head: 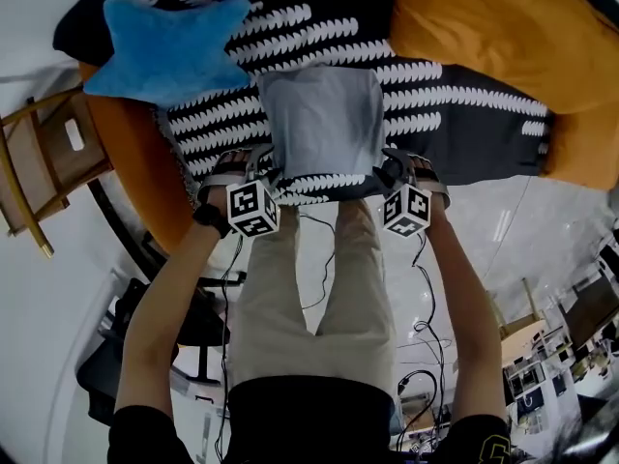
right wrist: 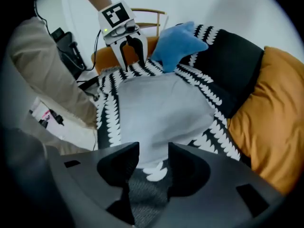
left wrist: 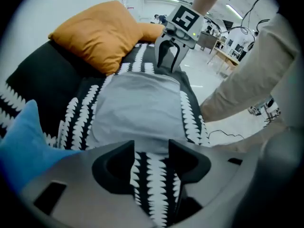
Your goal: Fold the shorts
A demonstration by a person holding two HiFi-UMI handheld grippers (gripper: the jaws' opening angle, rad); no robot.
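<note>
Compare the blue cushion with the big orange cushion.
The blue cushion is star-shaped; the orange cushion is plump and roughly rectangular. The orange cushion is clearly larger. In the head view the blue cushion lies left of the grey shorts, the orange cushion right. Both rest on the patterned cover.

A lab-like workroom is indicated. Desks (left wrist: 219, 54) and ceiling strip lights (left wrist: 233, 10) are seen behind, and cables (left wrist: 228, 134) are strewn over a glossy floor (left wrist: 202, 75).

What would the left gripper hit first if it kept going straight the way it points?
Probably the black-and-white patterned cover showing between the left gripper's open jaws; the grey shorts' near edge lies just beyond, so depth is uncertain.
</note>
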